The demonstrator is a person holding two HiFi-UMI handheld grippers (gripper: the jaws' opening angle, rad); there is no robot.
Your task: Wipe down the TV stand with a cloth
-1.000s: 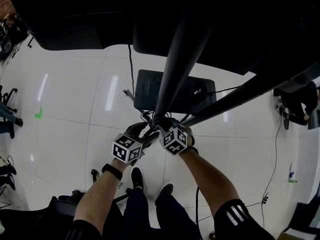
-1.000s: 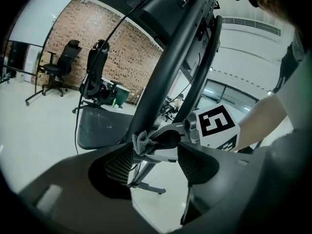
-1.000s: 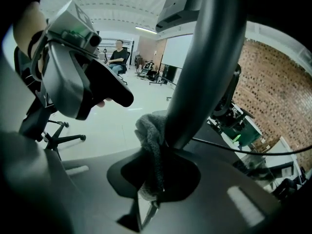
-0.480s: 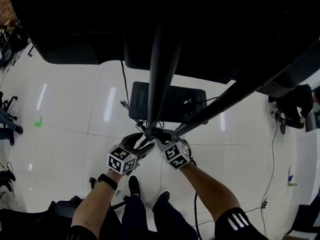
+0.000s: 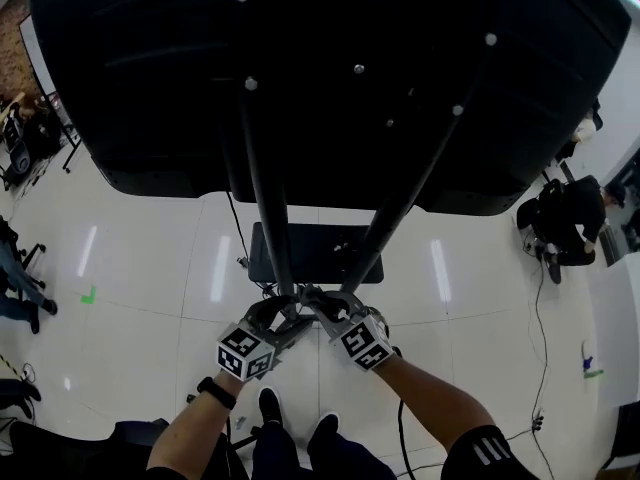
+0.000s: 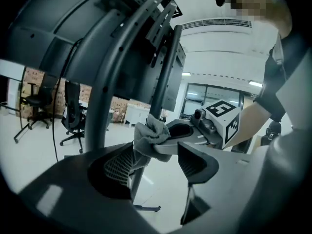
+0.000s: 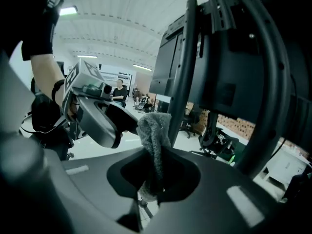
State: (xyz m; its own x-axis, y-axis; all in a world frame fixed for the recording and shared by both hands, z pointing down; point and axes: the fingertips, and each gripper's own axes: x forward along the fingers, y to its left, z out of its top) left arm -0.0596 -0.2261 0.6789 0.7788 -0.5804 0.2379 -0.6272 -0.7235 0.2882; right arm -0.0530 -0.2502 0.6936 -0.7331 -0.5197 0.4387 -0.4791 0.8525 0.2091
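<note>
Right gripper (image 7: 153,177) is clamped on the cloth (image 7: 154,130), which stands up out of its jaws in a grey bunch and touches a pole (image 7: 179,82) of the stand just beyond the tips. Left gripper (image 6: 153,162) holds nothing. Its jaws stand apart, and the cloth and one jaw of the right gripper sit between and just ahead of them.

Only a narrow fold of cloth looks pinched. If it is dragged hard along the pole, friction could pull it out of the jaws, or the bunch could roll off so that bare jaw scrapes the metal. The two grippers are crowded tip to tip, so a careless stroke could knock them together or catch the cloth on the left one's jaw. A firm sideways push on the pole could also rock the TV (image 5: 330,78) above.

The right gripper view alone shows the clamp on the cloth. The left gripper view shows the cloth pressed to the pole, with a second pole closer by on that gripper's left. The head view shows neither the cloth nor the jaws clearly. It does show both poles running from the base (image 5: 315,253) beyond the grippers up to the TV's back.
</note>
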